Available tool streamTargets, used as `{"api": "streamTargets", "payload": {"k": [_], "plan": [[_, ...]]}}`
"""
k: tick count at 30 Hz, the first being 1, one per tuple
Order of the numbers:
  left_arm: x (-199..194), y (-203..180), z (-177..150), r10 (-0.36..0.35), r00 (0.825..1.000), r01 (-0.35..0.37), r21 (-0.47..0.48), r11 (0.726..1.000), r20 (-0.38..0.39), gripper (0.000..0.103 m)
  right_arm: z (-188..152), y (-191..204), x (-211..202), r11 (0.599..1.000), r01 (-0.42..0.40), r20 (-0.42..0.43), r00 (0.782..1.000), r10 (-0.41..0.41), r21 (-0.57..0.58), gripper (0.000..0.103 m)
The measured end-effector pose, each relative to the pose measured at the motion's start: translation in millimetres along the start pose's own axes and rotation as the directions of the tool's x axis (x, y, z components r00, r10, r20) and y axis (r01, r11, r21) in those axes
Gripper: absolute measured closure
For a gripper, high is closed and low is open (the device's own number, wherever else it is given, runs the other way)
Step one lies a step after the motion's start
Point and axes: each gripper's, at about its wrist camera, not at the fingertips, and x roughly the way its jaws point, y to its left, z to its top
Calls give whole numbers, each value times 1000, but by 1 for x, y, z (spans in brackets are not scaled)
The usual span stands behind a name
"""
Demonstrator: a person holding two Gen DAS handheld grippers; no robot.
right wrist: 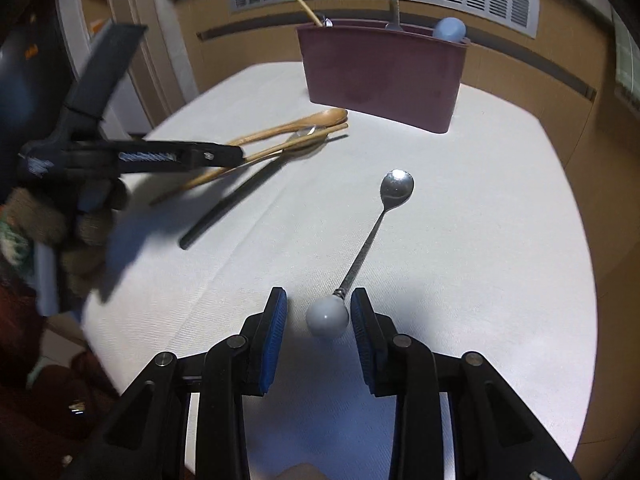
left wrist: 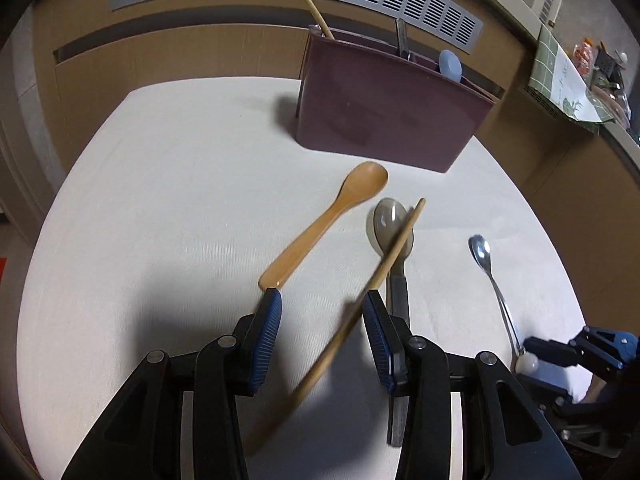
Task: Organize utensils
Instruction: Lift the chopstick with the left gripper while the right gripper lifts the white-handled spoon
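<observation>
— Left wrist view: what sits between the left gripper (left wrist: 322, 316)'s spread jaws?
— A slim wooden chopstick (left wrist: 396, 242) crosses the gap, tilted, resting over the grey long-handled spoon (right wrist: 240, 196); the pads don't press it. The flat wooden spoon (left wrist: 328, 220) lies beside.
— And the right gripper (right wrist: 319, 316)?
— Parted around the white ball end of the thin steel spoon (right wrist: 374, 224), unpinched. The maroon plastic utensil holder (right wrist: 384, 72) stands at the white table (right wrist: 480, 240)'s far edge.
</observation>
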Motion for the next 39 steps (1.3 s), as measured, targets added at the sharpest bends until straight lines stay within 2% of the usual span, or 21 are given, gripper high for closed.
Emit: {"api": "streamTargets", "payload": {"k": [5,8,12,15,16,21,23,26,32,36,39], "plan": [[4,-10,0,-32,999,32,17,999,-15,59,-2,3,0,999,29,0,1000,-29,-34,74],[5,-20,0,-78,996,79,28,996,-41,59,-2,-2,0,999,40,-3,999,-40,-31,74],[5,-38,-1,-159,983,166,70,984,-91,59,-2,-8,-1,999,38,-5,999,-38,-9,76],[9,-52,7,-109,992,118,135,984,-68,62,-3,-15,-3,999,43,4,999,-43,19,76],[11,-56,11,-89,994,98,162,982,-59,69,-2,-18,-5,999,35,12,999,-35,35,76],[31,-80,31,-57,997,71,290,954,-58,82,-3,-25,-12,997,29,47,998,-33,70,76],[37,-85,36,-51,997,67,323,944,-59,82,-3,-28,-14,996,29,65,997,-34,85,76],[48,-93,43,0,999,20,356,934,-55,84,-3,-31,-15,995,16,76,997,-24,100,75],[53,-101,47,24,998,-1,380,925,-57,87,-8,-28,-13,995,-5,80,997,-2,97,75],[47,-96,46,26,998,-6,356,935,-50,88,-12,-27,-11,995,-19,78,997,11,98,75],[36,-82,42,25,999,-13,306,952,-37,88,-14,-26,-9,993,-37,72,997,29,110,75]]}}
